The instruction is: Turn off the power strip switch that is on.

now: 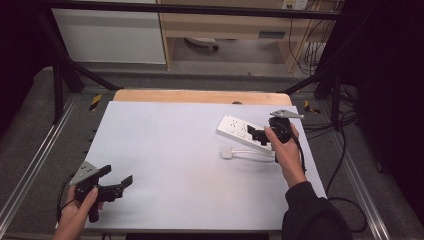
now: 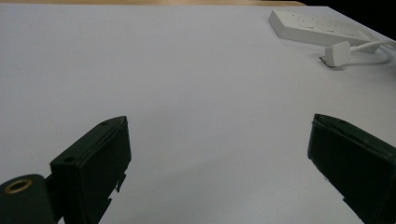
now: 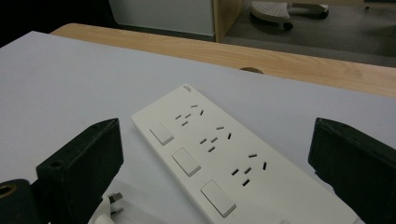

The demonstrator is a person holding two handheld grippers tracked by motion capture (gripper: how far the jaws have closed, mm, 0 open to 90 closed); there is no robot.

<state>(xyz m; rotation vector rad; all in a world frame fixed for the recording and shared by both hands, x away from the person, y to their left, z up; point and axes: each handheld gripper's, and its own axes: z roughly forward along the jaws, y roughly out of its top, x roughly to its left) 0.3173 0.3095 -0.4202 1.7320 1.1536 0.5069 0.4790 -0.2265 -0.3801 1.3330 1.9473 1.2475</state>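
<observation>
— Power strip?
— At two o'clock on tabletop, under right gripper, fingers wide. Left gripper wide too.
— Handling?
— Probably rigid, smooth, light; best pinched across long edges.

No legible text; only a tiny unreadable mark on the power strip.
</observation>
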